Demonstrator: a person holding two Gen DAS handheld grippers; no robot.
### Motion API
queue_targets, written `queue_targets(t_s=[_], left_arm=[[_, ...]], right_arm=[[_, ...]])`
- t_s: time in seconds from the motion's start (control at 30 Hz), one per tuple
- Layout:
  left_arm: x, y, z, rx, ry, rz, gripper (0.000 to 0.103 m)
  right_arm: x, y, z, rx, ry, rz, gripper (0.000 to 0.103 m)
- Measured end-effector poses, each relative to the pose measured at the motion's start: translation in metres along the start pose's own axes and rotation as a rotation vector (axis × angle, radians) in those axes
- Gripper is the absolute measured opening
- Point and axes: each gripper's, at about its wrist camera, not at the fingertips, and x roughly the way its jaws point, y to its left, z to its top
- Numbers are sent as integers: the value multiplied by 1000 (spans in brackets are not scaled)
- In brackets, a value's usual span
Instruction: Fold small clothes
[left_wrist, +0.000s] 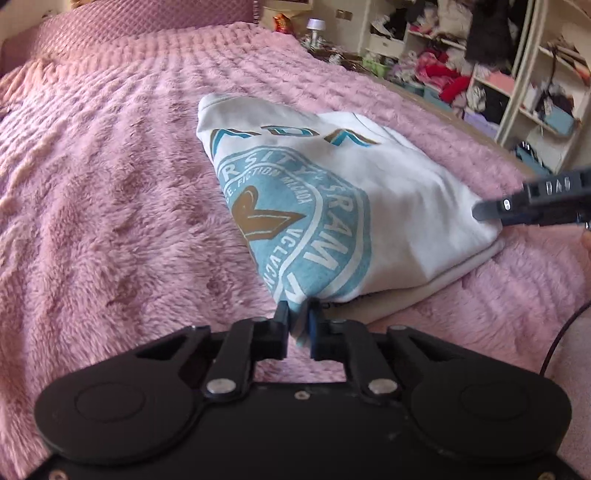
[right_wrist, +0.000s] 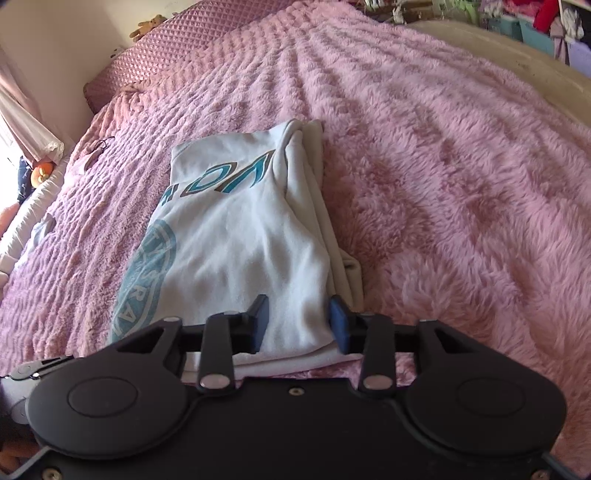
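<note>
A small white T-shirt (left_wrist: 388, 206) with a blue and gold round print lies folded on the pink fluffy bedspread (left_wrist: 110, 203). My left gripper (left_wrist: 298, 314) is shut on the shirt's near printed corner. My right gripper (right_wrist: 299, 321) straddles the shirt's (right_wrist: 243, 240) near edge, with its jaws apart and cloth between them. In the left wrist view the right gripper (left_wrist: 491, 212) comes in from the right and touches the shirt's right corner.
The bedspread (right_wrist: 443, 166) covers the whole bed. A quilted pink headboard (right_wrist: 162, 48) stands at the far end. Cluttered white shelves (left_wrist: 517, 74) with clothes stand beyond the bed's right edge. A black cable (left_wrist: 561, 332) hangs at the right.
</note>
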Motion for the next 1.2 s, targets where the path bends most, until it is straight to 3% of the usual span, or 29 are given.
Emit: queue_targets(t_s=[0.03, 0.23, 0.47, 0.67, 0.73, 0.8, 0.97, 1.07, 1.2], left_arm=[[-2, 2, 1, -21, -8, -2, 6], [-27, 7, 11, -17, -82, -1, 5], [15, 9, -8, 40, 71, 38, 5], [18, 31, -4, -90, 119, -54, 9], [4, 40, 0, -117, 110, -75, 27], [-9, 51, 7, -151, 105, -85, 40], [-21, 79, 29, -316, 58, -144, 43], [-9, 81, 38, -416, 63, -207, 43], [16, 82, 41, -544, 82, -248, 43]], right_arm=[[-1, 2, 0, -15, 1, 0, 4], [-35, 0, 8, 14, -60, -1, 2], [-6, -24, -16, 92, 42, -17, 1], [4, -26, -24, 90, 72, -24, 1], [-2, -23, -17, 52, 78, -5, 9], [-8, -16, -5, 13, 72, 10, 9], [-10, 2, 27, -88, -29, 35, 25], [8, 8, 41, -103, -58, 42, 25], [37, 10, 45, -102, -26, 48, 25]])
